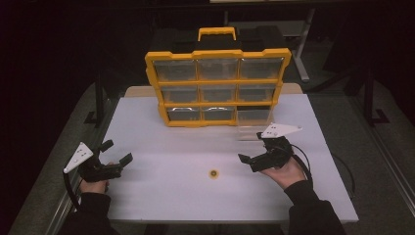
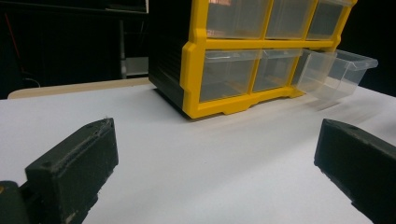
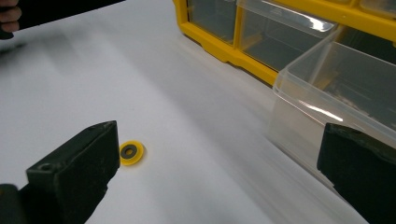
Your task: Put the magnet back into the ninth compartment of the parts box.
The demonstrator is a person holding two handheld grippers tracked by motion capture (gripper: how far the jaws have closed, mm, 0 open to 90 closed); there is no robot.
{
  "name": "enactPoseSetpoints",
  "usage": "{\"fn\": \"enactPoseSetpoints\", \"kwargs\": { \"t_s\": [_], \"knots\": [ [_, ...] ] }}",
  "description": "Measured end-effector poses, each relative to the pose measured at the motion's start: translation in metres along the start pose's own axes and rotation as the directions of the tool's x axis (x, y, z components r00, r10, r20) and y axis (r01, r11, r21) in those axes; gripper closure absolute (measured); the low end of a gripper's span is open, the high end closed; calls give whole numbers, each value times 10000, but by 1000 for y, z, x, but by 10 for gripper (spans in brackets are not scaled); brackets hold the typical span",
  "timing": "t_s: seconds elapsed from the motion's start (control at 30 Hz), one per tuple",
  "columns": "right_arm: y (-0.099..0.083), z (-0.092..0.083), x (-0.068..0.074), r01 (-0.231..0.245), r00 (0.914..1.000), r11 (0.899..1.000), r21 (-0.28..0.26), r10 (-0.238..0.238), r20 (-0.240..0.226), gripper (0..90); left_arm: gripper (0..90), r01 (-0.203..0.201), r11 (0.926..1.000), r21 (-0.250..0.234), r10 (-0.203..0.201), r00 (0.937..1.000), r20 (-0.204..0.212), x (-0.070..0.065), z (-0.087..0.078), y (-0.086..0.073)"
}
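Nearest the person, 2 dark sleeves come in at the bottom of the high view, each hand holding a set of tongs over the white worktop (image 1: 161,196).

Left tongs (image 1: 119,152) sit near the worktop's left edge, jaws spread wide, nothing between them. In the left gripper view the same jaws stand far apart over bare white surface, aimed toward the lower left corner of the organizer.

Right tongs (image 1: 251,156) are on the right side, also released, jaws apart and holding nothing. The right gripper view shows both jaws wide, with the disc just beside the left-hand jaw, apart from it as far as can be told.

Small yellow disc (image 1: 213,173) with a dark centre lies flat on the worktop, between the 2 hands and nearer the right one; also seen in the right gripper view (image 3: 130,152).

Farther out, a clear drawer (image 1: 253,122) is pulled forward from the bottom right slot of the organizer; in the left gripper view it (image 2: 337,72) tilts downward at the front. Whether its front touches the worktop cannot be told.

Behind it stands the yellow organizer (image 1: 218,87), upright, 3 rows of 3 clear drawers, yellow handle on top, near the worktop's far edge.
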State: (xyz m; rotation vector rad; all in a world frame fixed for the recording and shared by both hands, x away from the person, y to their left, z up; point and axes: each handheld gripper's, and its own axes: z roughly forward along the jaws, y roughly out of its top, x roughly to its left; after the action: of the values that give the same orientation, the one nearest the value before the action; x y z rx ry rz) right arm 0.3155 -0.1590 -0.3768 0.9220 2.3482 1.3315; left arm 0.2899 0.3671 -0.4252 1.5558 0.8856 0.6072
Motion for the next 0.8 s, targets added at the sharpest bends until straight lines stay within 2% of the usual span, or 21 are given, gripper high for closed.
{"fn": "enactPoseSetpoints", "kwargs": {
  "t_s": [0.8],
  "knots": [
    [15,24,14,441,9958,9977,511,-397,-828,0,0,40,10000,-23,-40,10000,46,0,1,0]
  ]
}}
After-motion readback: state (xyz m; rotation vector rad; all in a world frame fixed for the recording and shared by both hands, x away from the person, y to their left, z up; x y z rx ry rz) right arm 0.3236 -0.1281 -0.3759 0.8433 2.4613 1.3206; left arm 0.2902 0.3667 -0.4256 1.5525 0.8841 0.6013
